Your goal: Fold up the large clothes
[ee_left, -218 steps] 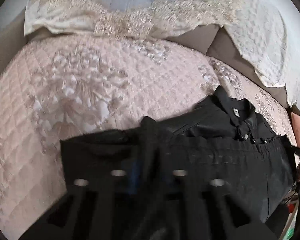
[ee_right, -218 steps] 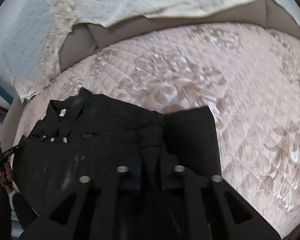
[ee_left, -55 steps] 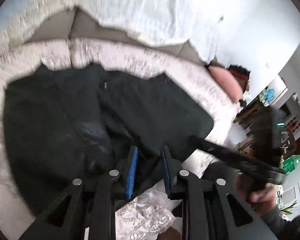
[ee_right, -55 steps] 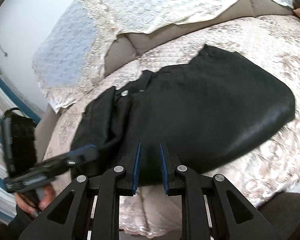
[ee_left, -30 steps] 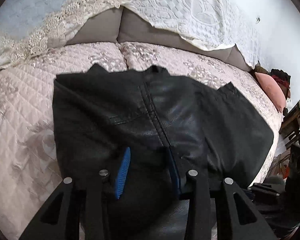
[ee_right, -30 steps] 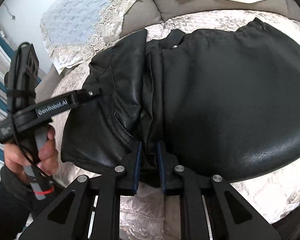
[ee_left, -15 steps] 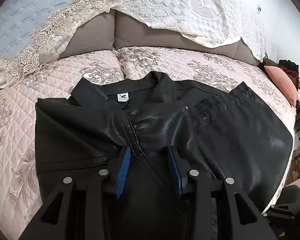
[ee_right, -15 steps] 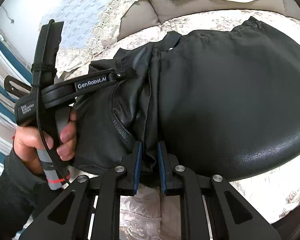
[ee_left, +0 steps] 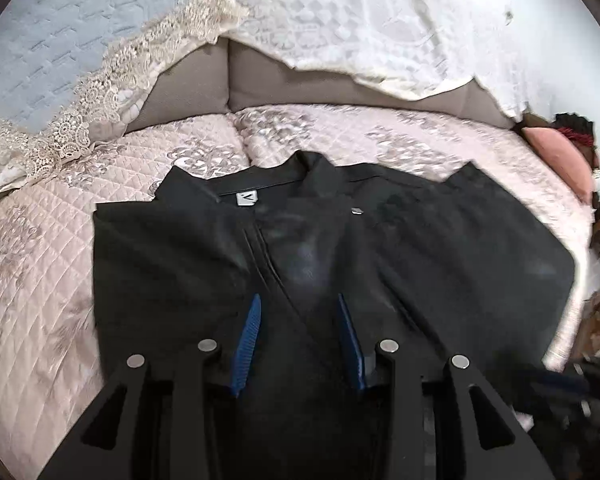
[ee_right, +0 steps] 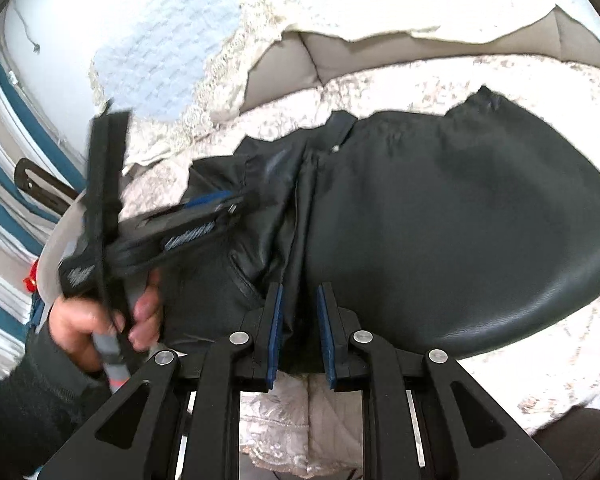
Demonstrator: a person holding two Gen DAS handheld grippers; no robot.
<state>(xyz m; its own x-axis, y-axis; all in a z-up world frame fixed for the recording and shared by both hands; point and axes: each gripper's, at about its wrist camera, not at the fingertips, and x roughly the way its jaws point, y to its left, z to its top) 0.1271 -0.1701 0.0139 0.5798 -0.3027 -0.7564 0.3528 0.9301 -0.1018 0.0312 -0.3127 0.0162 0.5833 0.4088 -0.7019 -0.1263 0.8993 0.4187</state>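
Jacket: a black leather jacket point(ee_left: 440, 264) lies spread on the sofa seat, collar toward the backrest; a small white neck label point(ee_left: 246, 199) shows inside the collar.
Jacket, right wrist view: the same jacket point(ee_right: 460, 216) has a broad smooth panel to the right and rumpled folds along its left half; its near hem reaches the front edge of the seat.
Left gripper: the left gripper point(ee_left: 298, 308) hangs over the jacket's front, jaws spread wide, with nothing pinched between its blue pads point(ee_left: 249, 332).
Left gripper, right wrist view: the left gripper point(ee_right: 204, 216) is blurred above the jacket's left half, held in the person's left hand point(ee_right: 100, 320).
Right gripper: the right gripper point(ee_right: 299, 304) sits at the jacket's near hem, jaws parted; a fold of leather lies in the gap, and whether the pads touch it cannot be told.
Seat cover: a pink quilted cover point(ee_left: 40, 280) lies under the jacket.
Backrest: grey sofa cushions point(ee_left: 292, 80) are draped with a cream lace throw point(ee_left: 380, 28).
Far end: a pink cushion point(ee_left: 556, 160) sits at the sofa's right end.
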